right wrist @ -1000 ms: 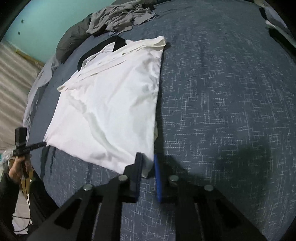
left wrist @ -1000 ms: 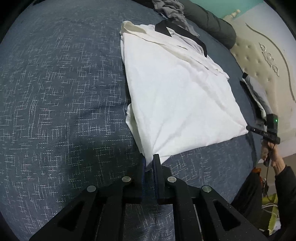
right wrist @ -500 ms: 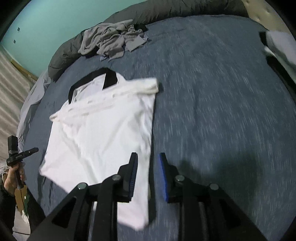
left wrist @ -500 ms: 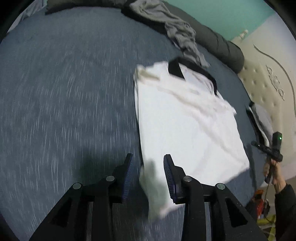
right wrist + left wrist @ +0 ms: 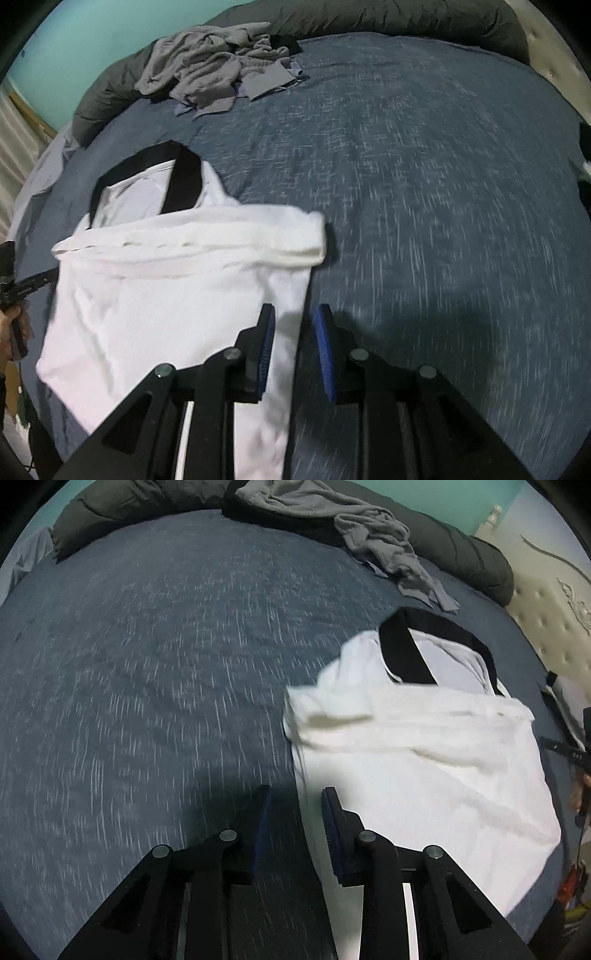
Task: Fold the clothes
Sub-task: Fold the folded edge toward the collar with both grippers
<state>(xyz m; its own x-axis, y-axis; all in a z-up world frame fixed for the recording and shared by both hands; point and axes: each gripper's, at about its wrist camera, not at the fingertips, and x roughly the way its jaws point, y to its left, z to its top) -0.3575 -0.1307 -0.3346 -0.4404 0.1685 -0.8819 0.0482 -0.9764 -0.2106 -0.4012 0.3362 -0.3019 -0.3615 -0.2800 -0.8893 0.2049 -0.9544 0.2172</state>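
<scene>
On the bed [image 5: 147, 664], jaws have released the shirt [image 5: 424, 775].

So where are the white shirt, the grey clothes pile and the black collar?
white shirt [image 5: 424, 786], left wrist view, on its folded body.
grey clothes pile [image 5: 207, 70], right wrist view, on the crumpled middle.
black collar [image 5: 183, 181], right wrist view, on the near band.

Blue-grey bed [image 5: 155, 672], white shirt [image 5: 424, 775], crumpled grey garment [image 5: 376, 542]
</scene>
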